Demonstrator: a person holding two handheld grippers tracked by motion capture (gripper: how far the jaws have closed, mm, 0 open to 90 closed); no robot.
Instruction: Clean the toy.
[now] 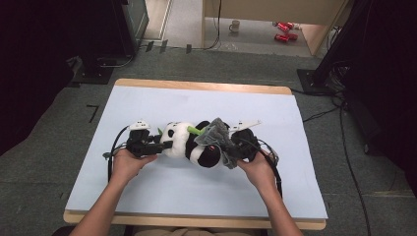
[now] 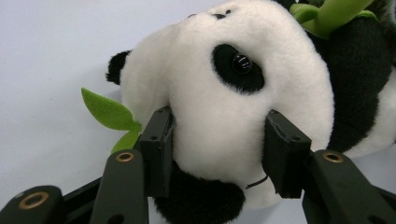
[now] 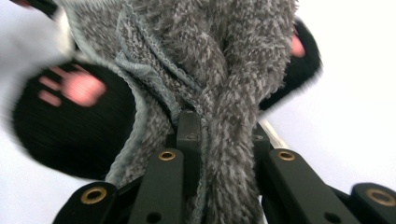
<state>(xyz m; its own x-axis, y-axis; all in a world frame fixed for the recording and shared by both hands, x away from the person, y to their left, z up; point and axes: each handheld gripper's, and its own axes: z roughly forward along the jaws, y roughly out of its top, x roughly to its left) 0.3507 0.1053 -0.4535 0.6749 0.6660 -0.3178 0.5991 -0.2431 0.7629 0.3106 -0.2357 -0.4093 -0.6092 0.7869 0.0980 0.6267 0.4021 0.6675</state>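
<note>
A plush panda [image 1: 189,142] lies on its side in the middle of the pale blue table top [image 1: 147,191], with a green felt bamboo sprig [image 1: 194,130] at its chest. My left gripper [image 1: 164,144] is shut on the panda's white head [image 2: 219,116], its pads pressing into the fur from both sides. A grey fuzzy knitted garment [image 1: 219,137] is draped over the panda's lower body. My right gripper [image 1: 231,147] is shut on a bunched fold of the grey garment [image 3: 224,116]. Black feet with pink pads [image 3: 79,88] show behind the fabric.
The table's wooden edge [image 1: 196,222] runs along the near side. On the floor beyond stand a mug [image 1: 235,25] and red cans [image 1: 284,30]. Cables [image 1: 354,162] trail on the carpet to the right. Dark equipment stands at both far corners.
</note>
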